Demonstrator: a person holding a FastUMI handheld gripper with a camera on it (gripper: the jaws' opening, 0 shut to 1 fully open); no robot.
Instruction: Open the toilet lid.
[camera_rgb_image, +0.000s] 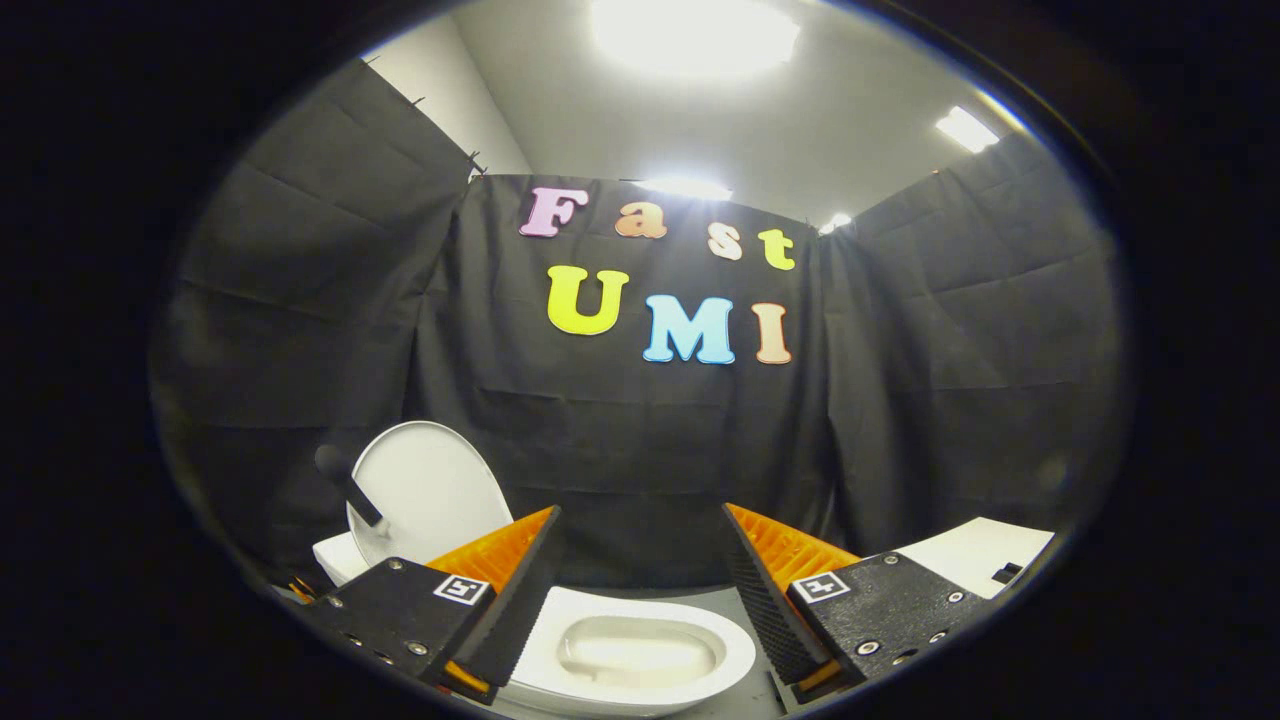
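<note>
We held the gripper (640, 575) with its fingers (765, 590) wide apart, gripping nothing. Below and between them sat the toilet bowl (640, 655), its lid (425, 490) already upright beyond the left finger. Black cloth walled the booth.

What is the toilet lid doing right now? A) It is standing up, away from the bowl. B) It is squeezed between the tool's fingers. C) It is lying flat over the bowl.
A: the toilet lid stands upright behind the uncovered bowl, and the tool is open with nothing between its fingers.
</note>
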